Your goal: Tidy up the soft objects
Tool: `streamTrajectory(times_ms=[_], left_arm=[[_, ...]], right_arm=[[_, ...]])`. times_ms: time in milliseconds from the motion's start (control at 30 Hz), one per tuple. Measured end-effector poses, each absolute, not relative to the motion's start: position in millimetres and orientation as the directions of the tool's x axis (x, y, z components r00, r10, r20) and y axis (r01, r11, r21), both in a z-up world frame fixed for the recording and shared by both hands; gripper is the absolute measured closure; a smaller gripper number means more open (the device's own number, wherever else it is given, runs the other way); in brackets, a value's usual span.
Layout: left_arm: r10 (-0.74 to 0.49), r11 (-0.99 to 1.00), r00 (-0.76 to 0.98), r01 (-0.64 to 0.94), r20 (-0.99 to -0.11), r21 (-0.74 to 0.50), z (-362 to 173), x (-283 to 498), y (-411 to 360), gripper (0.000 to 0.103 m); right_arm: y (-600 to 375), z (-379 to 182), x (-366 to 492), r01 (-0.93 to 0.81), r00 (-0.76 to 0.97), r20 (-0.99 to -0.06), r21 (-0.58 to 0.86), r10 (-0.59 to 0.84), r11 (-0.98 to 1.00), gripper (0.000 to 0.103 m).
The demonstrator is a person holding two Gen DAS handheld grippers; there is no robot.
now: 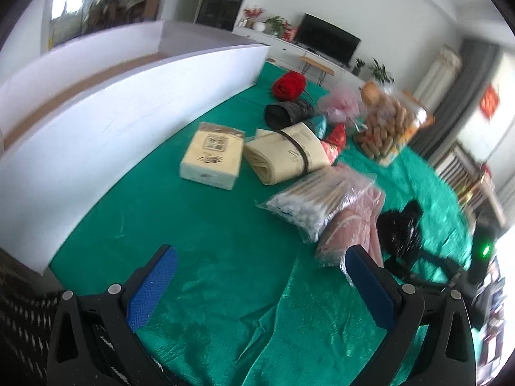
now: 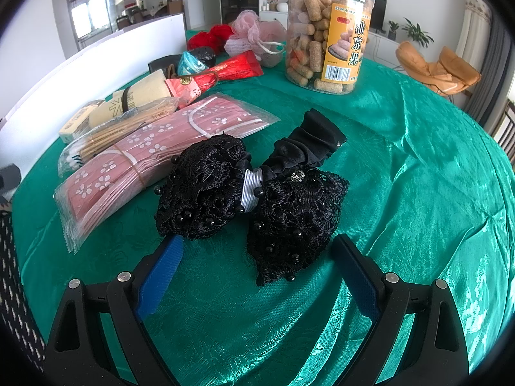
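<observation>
A black lace hair bow point(image 2: 254, 199) lies on the green tablecloth point(image 2: 418, 193), just in front of my open, empty right gripper point(image 2: 257, 257); its lower lobe reaches between the fingers. It also shows in the left wrist view point(image 1: 399, 225). Left of it lie a pink face-mask pack point(image 2: 154, 160), a bag of cotton swabs point(image 1: 315, 199), a rolled beige cloth point(image 1: 286, 157) and a tissue pack point(image 1: 212, 157). My left gripper point(image 1: 257, 270) is open and empty above bare cloth, short of the swabs.
A white box point(image 1: 128, 112) stands along the table's left side. A clear snack jar point(image 2: 328, 32), a pink mesh sponge point(image 2: 251, 32), red yarn point(image 1: 289, 85), a black roll point(image 1: 289, 112) and red packets point(image 2: 238, 67) sit at the back.
</observation>
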State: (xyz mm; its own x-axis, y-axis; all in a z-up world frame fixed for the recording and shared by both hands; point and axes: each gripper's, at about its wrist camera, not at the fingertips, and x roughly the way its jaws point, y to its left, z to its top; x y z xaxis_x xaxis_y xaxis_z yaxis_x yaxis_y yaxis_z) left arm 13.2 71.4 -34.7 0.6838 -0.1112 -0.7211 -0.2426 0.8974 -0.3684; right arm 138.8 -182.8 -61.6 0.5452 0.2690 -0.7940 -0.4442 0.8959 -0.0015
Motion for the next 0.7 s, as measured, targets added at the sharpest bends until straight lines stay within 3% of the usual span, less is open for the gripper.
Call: streamTrajectory(times_ms=[233,467,700], left_arm=[[-0.205,0.837,0.664,-0.261,-0.719,-0.480,-40,13,101,0.000],[-0.254,0.926,0.553,-0.097,-0.794,-0.364,-33,58,69,0.000],[-0.193,0.980,0.460,0.038,-0.867,-0.198,-46,136,25,0.000]], right_arm=[[-183,-62,139,-0.444,0.545,-0.794,-0.001,0.269,0.896,0.008],[-183,-62,139,-0.444,0.545,-0.794,-0.001,0.269,0.896,0.008],[-183,-62,139,-0.444,0.545,-0.794,-0.001,0.269,0.896,0.008]])
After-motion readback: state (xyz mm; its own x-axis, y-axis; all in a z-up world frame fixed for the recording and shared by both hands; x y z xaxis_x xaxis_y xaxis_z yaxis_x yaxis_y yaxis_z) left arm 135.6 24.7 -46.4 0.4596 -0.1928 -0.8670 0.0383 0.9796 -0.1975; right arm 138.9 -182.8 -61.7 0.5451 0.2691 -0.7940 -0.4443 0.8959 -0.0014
